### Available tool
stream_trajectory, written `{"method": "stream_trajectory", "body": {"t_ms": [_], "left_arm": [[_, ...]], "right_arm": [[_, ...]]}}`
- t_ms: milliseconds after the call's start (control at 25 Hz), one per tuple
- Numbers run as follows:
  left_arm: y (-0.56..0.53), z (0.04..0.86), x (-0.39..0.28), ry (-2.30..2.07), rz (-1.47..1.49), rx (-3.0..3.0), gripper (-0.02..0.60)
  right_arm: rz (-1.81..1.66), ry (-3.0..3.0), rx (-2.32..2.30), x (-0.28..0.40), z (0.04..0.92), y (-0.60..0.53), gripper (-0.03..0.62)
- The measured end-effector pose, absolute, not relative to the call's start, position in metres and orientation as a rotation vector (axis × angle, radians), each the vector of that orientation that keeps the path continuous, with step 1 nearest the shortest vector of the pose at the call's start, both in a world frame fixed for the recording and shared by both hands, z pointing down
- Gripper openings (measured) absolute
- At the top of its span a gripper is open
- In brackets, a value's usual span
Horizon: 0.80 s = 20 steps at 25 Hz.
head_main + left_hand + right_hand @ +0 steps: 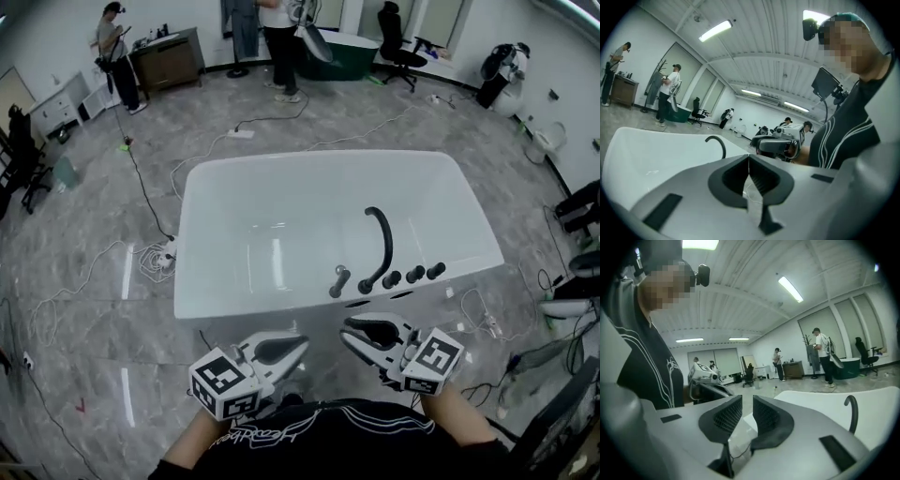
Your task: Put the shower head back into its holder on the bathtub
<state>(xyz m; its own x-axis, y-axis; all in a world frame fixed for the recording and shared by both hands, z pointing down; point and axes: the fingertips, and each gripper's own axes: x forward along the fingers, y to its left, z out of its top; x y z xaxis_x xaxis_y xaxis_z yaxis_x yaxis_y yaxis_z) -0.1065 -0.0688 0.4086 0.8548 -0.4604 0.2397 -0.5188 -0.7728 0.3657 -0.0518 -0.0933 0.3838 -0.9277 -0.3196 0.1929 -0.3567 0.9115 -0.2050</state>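
Standing on marbled grey floor (112, 309), white bathtub (281, 234) faces left tool (749, 159), closed, and right tool (747, 412), parted.

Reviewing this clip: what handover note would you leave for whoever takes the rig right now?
Left gripper: tongs shut, empty, held near the body.
Right gripper: tongs apart, nothing between them, also clear of the bathtub.
Shower head stands upright on the bathtub's near rim, left of the black spout and knobs.
Done: it looks docked. Left: probably nothing; confirm it sits firm.
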Motion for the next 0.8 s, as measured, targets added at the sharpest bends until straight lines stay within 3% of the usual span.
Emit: {"method": "stream_trajectory", "body": {"t_ms": [160,440,800], "left_arm": [[-0.021,0.398,-0.073,-0.709,0.181,2.636,0.006],[0.033,0.386,-0.005,-0.676,0.225,2.688,0.005],[0.076,0.389,0.022,-0.704,0.258,2.723,0.005]], "right_arm": [[0.429,-2.932,0.351,-0.038,0.388,-0.025,0.04],[0.439,-2.972,0.365,0.022,0.38,0.041,0.025],[0.426,-2.985,0.353,0.05,0.384,0.081,0.02]]}}
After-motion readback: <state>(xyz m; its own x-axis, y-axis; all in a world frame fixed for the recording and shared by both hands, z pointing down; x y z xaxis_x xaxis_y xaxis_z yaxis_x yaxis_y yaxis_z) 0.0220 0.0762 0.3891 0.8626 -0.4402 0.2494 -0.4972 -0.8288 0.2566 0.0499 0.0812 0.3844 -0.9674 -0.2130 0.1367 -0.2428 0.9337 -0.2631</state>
